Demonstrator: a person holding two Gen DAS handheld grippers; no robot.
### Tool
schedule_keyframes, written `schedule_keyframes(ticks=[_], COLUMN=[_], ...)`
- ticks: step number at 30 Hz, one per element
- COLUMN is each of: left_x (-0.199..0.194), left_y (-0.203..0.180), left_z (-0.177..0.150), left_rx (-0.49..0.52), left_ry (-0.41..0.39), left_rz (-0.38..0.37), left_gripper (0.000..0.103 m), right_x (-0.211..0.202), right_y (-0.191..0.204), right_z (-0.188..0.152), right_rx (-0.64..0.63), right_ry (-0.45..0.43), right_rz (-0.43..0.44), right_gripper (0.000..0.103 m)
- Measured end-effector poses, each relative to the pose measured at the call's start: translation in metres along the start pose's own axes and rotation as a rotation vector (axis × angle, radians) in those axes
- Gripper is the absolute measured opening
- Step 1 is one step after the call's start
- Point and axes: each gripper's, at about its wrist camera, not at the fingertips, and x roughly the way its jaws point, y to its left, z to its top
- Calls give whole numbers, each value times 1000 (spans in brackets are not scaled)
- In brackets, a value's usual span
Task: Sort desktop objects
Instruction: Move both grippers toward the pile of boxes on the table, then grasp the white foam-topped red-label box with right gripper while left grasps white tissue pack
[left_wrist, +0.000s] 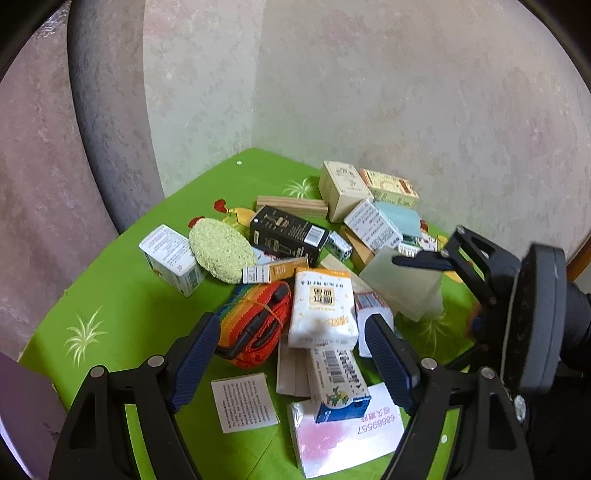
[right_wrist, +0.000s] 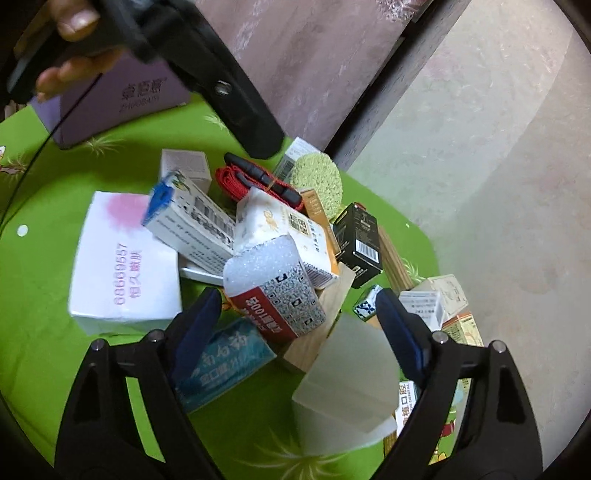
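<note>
The pile of small boxes (left_wrist: 314, 280) is sitting toward the tabletop's (left_wrist: 110, 295) far corner. Your left gripper (left_wrist: 295, 350) and right gripper (right_wrist: 299, 321) are hovering wide, empty; closing now risks toppling the leaning tissue pack (left_wrist: 321, 306).

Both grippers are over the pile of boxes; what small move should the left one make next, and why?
Probably lower the left gripper and close it on the white tissue pack. Its jaws stand open on either side of the pack without touching it, and the pack lies on top of the pile, with nothing covering it.
</note>
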Motion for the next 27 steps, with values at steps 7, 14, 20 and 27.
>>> schedule_keyframes(ticks=[7,14,20,27], left_x=[4,11,14,33], left_y=[-2,-9,-18,-26], left_z=[-2,-2,-2,-3], left_rx=[13,30,49,67], left_ry=[12,29,31,78], left_rz=[-15,-22,-55,-65], left_gripper=[81,81,78,68], right_x=[6,4,-3,-5], right_y=[-6,-10,-34,-70], right_z=[12,11,11,4], right_rx=[12,89,224,460], right_ry=[10,20,-10,-44], right_rz=[30,89,115,169], right_gripper=[73,47,47,47])
